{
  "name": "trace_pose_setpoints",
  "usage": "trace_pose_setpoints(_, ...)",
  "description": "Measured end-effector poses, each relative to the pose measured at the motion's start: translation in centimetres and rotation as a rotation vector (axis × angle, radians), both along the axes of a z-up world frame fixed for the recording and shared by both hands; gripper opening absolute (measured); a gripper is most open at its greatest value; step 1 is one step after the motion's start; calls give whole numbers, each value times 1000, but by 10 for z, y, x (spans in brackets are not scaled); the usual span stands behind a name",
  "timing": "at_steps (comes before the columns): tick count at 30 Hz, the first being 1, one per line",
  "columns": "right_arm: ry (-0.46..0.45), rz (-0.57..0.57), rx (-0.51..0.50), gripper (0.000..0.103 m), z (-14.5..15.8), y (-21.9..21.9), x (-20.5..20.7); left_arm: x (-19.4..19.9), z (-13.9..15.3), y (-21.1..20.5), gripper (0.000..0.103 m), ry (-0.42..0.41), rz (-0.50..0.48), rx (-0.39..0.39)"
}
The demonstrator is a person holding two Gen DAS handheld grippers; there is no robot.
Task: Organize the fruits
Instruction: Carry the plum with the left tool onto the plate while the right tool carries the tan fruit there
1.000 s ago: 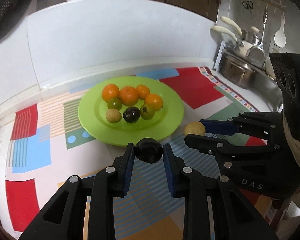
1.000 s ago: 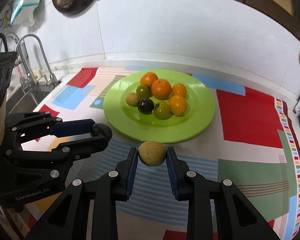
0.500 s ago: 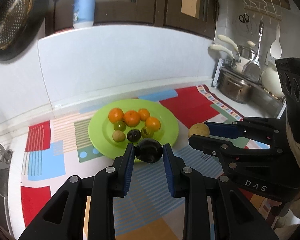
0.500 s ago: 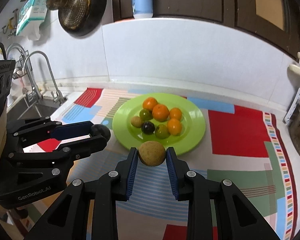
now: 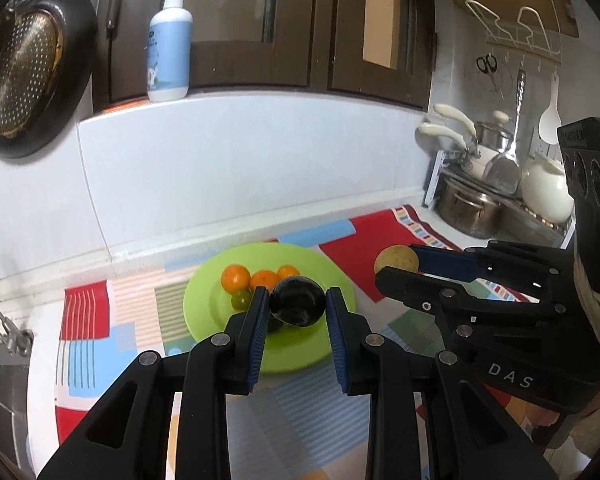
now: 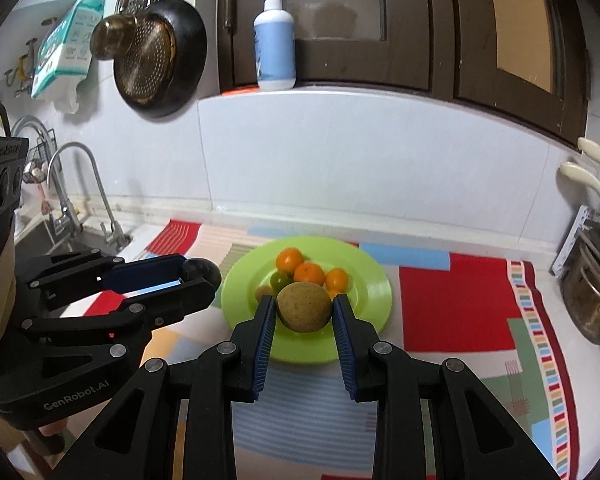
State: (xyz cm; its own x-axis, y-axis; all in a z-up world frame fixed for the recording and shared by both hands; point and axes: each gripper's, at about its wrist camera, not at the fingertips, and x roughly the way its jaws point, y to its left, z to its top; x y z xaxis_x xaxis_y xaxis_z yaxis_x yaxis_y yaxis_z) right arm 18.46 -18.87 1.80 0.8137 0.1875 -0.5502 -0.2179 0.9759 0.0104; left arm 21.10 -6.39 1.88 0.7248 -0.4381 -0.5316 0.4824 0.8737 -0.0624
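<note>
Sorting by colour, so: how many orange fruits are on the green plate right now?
3 show: round orange fruits at the back left, middle and right of the round green plate. The held fruit may hide another.

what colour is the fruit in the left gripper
Very dark purple, almost black: the dark fruit in the left gripper, clearest in the left wrist view.

At lower centre, my left tongs [image 5: 298, 307] grip a dark round fruit [image 5: 297, 301] between blue pads. Behind it, a green plate [image 5: 332, 280] holds oranges [image 5: 236, 278] on a colourful mat [image 5: 100, 312] covering the counter. At right, my right tongs [image 5: 396, 266] pinch a tan fruit [image 5: 395, 259]. A soap bottle [image 5: 170, 46] stands upper left.
</note>
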Motion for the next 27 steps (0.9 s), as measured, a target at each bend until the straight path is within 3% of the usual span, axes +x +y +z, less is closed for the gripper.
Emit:
trace_pose_setpoints(16,-60,-22,13,30,19,-6,38,40,13,-8,29,-39,17,2)
trace_pose_setpoints(27,-23,-39,12,30,4,-13,78,82,1,-15,29,-2,16,2)
